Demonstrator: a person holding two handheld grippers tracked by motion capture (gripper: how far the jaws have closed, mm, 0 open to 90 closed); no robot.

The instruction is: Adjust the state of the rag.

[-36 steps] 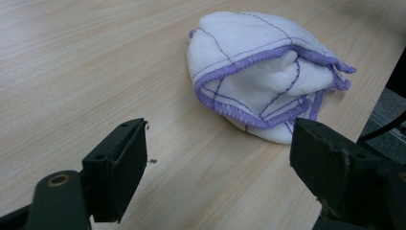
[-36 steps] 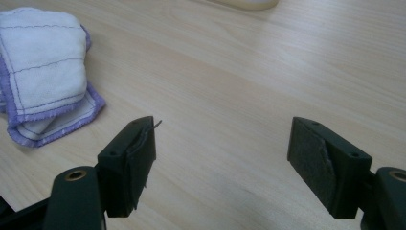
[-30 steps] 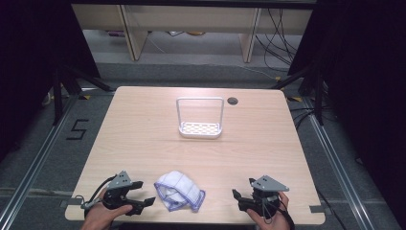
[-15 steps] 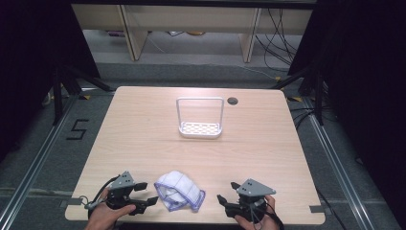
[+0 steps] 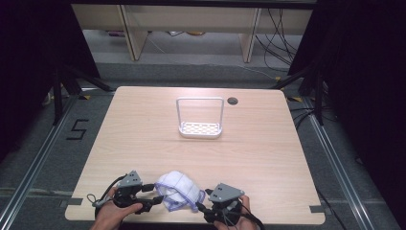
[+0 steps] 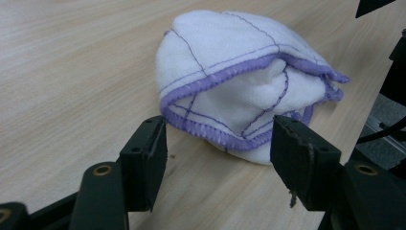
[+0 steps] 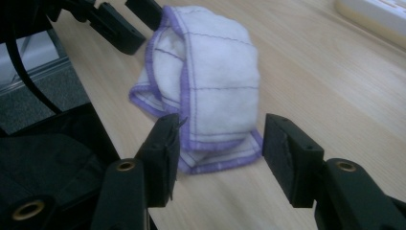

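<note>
A crumpled white cloth with a purple hem (image 5: 178, 190) lies near the table's front edge. My left gripper (image 5: 155, 195) points at it from the left. In the left gripper view the cloth's (image 6: 239, 81) near hem reaches in between the tips of the left gripper (image 6: 218, 129), but the pads do not press on it. My right gripper (image 5: 201, 205) comes in from the right. A folded end of the cloth (image 7: 210, 72) lies between the jaws of the right gripper (image 7: 220, 124), with a gap left at the right pad. Both pairs of jaws have just been closing.
A white rack with a tall hoop handle (image 5: 200, 129) stands mid-table toward the back, and a dark cable hole (image 5: 232, 101) sits behind it. The table's front edge (image 5: 191, 223) runs just under both hands. The other gripper's black jaws (image 7: 115, 24) show beyond the cloth.
My right gripper has slid left along the front edge up to the cloth. Both pairs of jaws stand narrower than before. The left hand has stayed in place.
</note>
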